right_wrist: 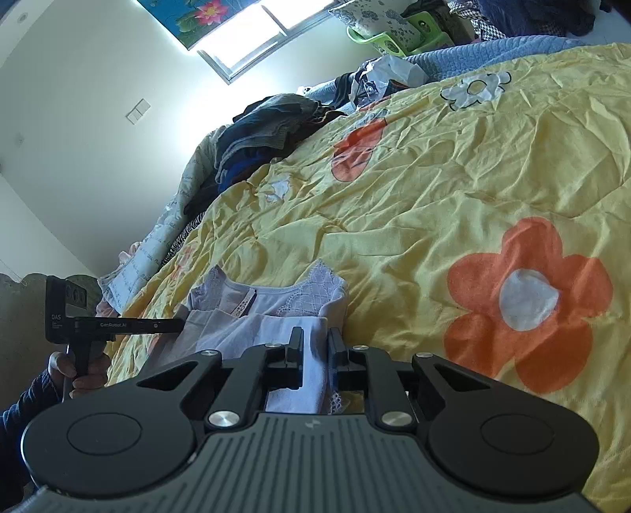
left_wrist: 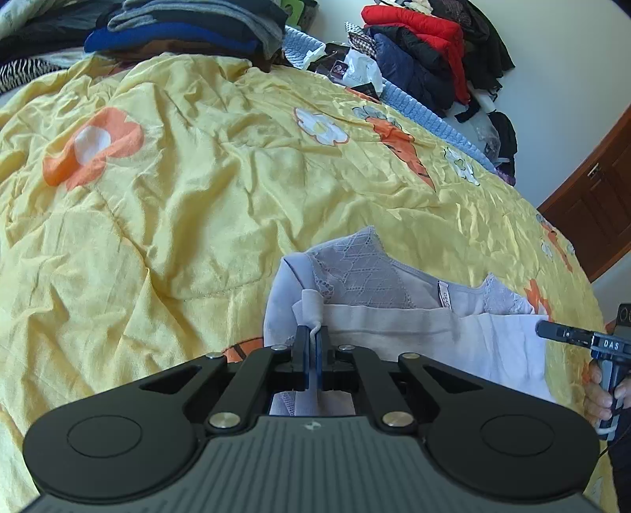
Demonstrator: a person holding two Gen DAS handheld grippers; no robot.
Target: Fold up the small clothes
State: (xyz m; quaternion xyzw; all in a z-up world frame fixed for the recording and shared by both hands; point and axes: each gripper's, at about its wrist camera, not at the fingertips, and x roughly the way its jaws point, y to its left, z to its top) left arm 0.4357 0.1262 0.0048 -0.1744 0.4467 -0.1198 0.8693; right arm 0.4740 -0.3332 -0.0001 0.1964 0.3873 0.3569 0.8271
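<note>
One pale lilac top [left_wrist: 414, 315] is lying on the yellow quilt [left_wrist: 177, 217], no container is showing. The left gripper [left_wrist: 312, 335] is clamping its bunched edge. The right gripper [right_wrist: 315, 339] is standing slightly apart around another fold; a firm grip is unclear.

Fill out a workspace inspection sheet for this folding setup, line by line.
Surface: yellow flowered quilt, wrinkled, spread over the bed.
Job's things: pale lilac lace-shouldered top, hem folded up toward the neckline.
Clutter: stacked dark clothes, red jacket, plastic bags beyond the quilt.
Grippers: left tongs shut on the top's folded edge; right tongs astride the fabric at the opposite edge, pads not clearly pressing.
Cables: nothing seen.
Surroundings: window, wooden door.
</note>
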